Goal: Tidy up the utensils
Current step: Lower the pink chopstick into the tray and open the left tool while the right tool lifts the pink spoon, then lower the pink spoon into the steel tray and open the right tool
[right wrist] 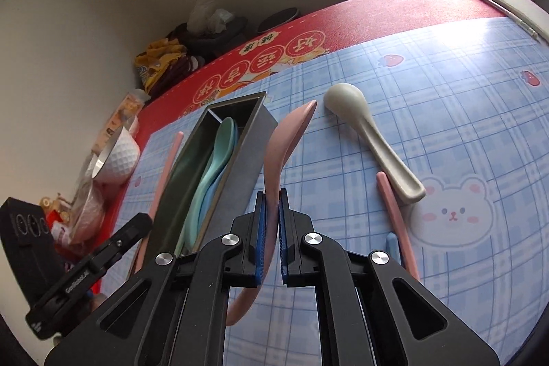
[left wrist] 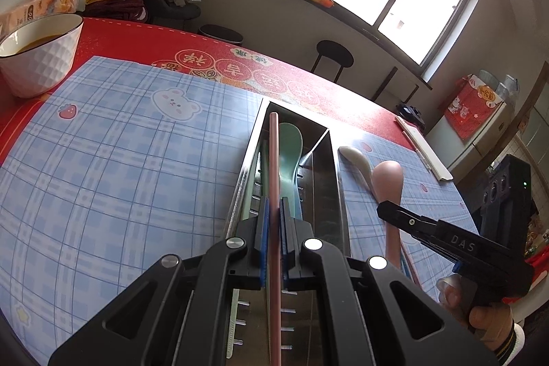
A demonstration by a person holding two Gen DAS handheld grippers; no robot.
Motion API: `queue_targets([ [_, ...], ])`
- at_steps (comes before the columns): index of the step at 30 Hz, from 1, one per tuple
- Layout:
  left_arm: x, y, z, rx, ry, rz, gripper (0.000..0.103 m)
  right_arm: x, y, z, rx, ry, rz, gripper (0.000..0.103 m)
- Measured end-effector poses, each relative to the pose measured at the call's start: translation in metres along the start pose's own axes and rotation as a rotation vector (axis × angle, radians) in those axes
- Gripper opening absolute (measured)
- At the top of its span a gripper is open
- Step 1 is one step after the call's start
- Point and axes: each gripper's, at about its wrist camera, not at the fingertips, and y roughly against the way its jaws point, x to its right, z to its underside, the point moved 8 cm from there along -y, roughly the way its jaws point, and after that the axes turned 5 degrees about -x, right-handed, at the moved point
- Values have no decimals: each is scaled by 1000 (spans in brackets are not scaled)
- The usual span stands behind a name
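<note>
My left gripper (left wrist: 274, 204) is shut on a pink chopstick (left wrist: 273, 160), which lies lengthwise above the open metal utensil box (left wrist: 324, 194). A green spoon (left wrist: 290, 146) rests inside the box. To the box's right, my right gripper (right wrist: 273, 198) is shut on the handle of a pink spoon (right wrist: 288, 132), whose bowl points away and tilts onto its edge. A grey spoon (right wrist: 367, 132) lies on the blue checked mat beside it. Another pink chopstick (right wrist: 394, 215) and a blue stick (right wrist: 393, 246) lie near the grey spoon's handle.
A white bowl (left wrist: 41, 64) with brown liquid stands at the mat's far left corner on the red tablecloth. A long white case (left wrist: 422, 146) lies along the table's right edge. Clothes, a stool and a window sit beyond the table.
</note>
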Motion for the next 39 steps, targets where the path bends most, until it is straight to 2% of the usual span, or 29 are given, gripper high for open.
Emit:
queue_targets([
  [3,1,-4,2,-7,-20,-23,6,-3,5,9,42,38,-22,7],
  [6,2,-4,2,-8,-33,-33,6,-2,6,10,30,40,-44,7],
  [10,0,-3,2,-2,-27,-49,6,-8,18,7,64,70,-70,7],
  [13,1,-4,3,-4,-31,-54,6,-13,17,11,46,77,-98,7],
  [19,1,0,4,1,-38,-58,7,-15,12,15,28,73,-97,7],
  [21,2,4,4,8,-50,-67,11,-13,12,15,28,69,-96,7],
  [23,5,8,3,19,-67,-76,21,-13,12,16,27,68,-93,7],
  [28,8,22,-2,55,-99,-99,33,-10,8,17,15,62,-87,7],
  [34,5,31,-9,96,-180,-248,66,-10,7,16,17,62,-82,7],
  [38,6,34,-11,111,-214,-298,94,-13,11,13,27,59,-84,7],
  [39,5,35,-12,110,-231,-316,96,-13,12,12,33,58,-76,7],
])
